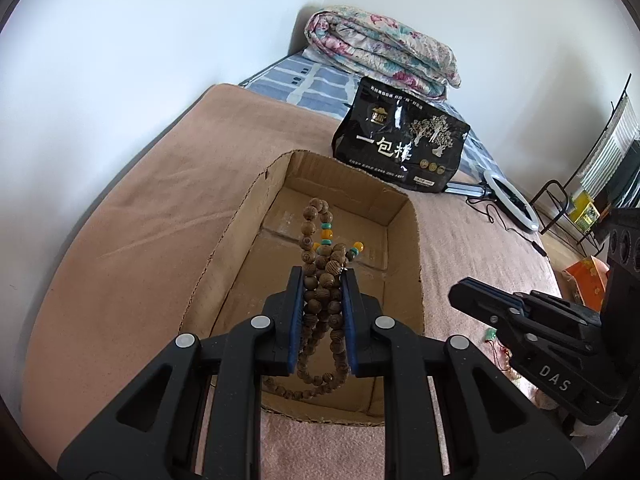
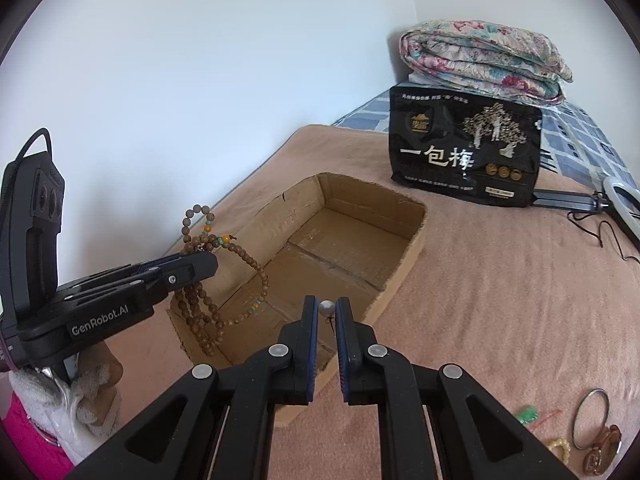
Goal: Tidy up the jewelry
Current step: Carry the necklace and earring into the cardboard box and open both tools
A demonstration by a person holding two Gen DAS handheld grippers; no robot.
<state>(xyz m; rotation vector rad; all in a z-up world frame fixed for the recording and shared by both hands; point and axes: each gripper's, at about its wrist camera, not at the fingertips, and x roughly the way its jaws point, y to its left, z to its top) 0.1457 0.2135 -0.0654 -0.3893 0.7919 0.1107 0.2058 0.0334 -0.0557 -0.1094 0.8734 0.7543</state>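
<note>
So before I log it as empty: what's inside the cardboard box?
The cardboard box shows only bare floor; the wooden bead strand hanging from the left gripper hides some of its near end.

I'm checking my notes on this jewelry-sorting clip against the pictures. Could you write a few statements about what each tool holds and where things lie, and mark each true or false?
1. The left tool is shut on a wooden bead necklace. True.
2. The necklace lies flat on the floor of the cardboard box. False: it hangs from the left tool over the box.
3. The right tool pinches a small pearl-like bead at its tips. True.
4. The black snack bag sits inside the box. False: it stands on the blanket beyond the box.
5. A metal ring lies on the blanket outside the box. True.
</note>
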